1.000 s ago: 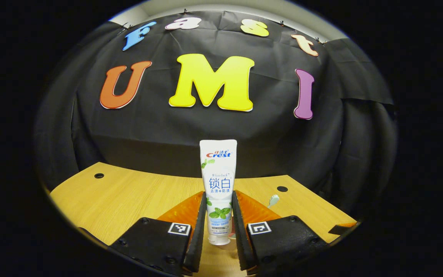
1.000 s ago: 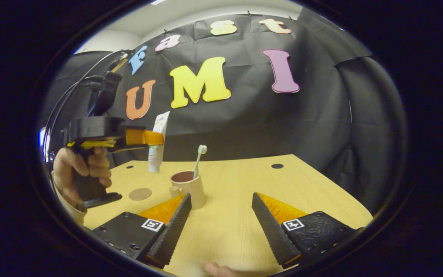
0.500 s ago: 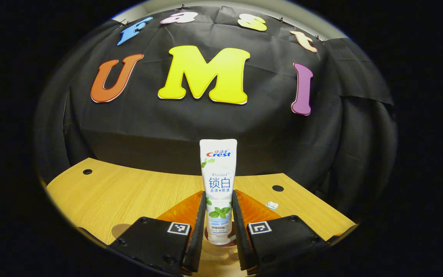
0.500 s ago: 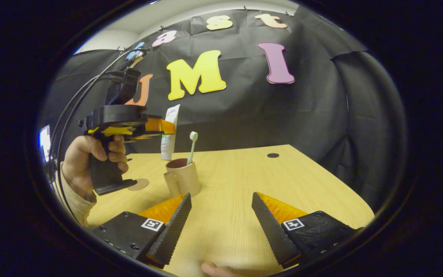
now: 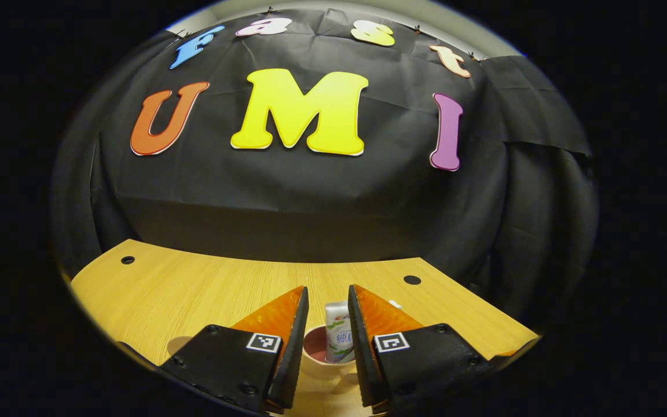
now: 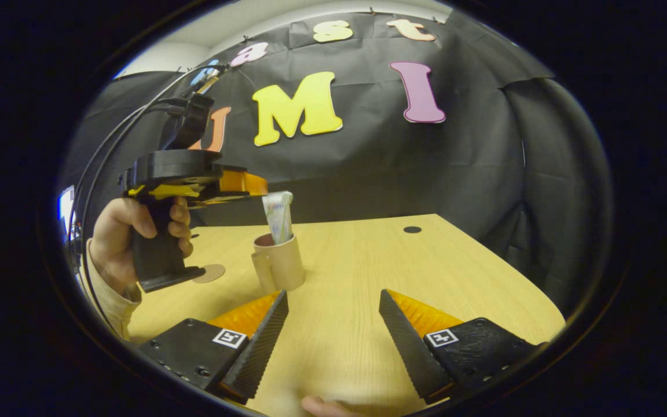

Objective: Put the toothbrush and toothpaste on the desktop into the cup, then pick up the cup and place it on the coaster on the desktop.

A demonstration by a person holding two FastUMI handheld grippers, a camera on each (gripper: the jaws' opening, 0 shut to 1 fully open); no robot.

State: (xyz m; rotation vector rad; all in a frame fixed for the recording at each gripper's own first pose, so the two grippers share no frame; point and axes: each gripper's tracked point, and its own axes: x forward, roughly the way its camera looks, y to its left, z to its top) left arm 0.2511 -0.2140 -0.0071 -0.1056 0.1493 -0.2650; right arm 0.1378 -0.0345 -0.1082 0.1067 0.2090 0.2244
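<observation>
Toothpaste stands in cup — below hand-held gripper.

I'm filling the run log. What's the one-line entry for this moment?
toothpaste tube: in cup | left gripper: open above cup | right gripper: open, empty | coaster: bare

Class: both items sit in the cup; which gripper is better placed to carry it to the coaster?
Probably left: the left gripper hovers over the cup, coaster beside it; the right gripper sits farther back.
</observation>
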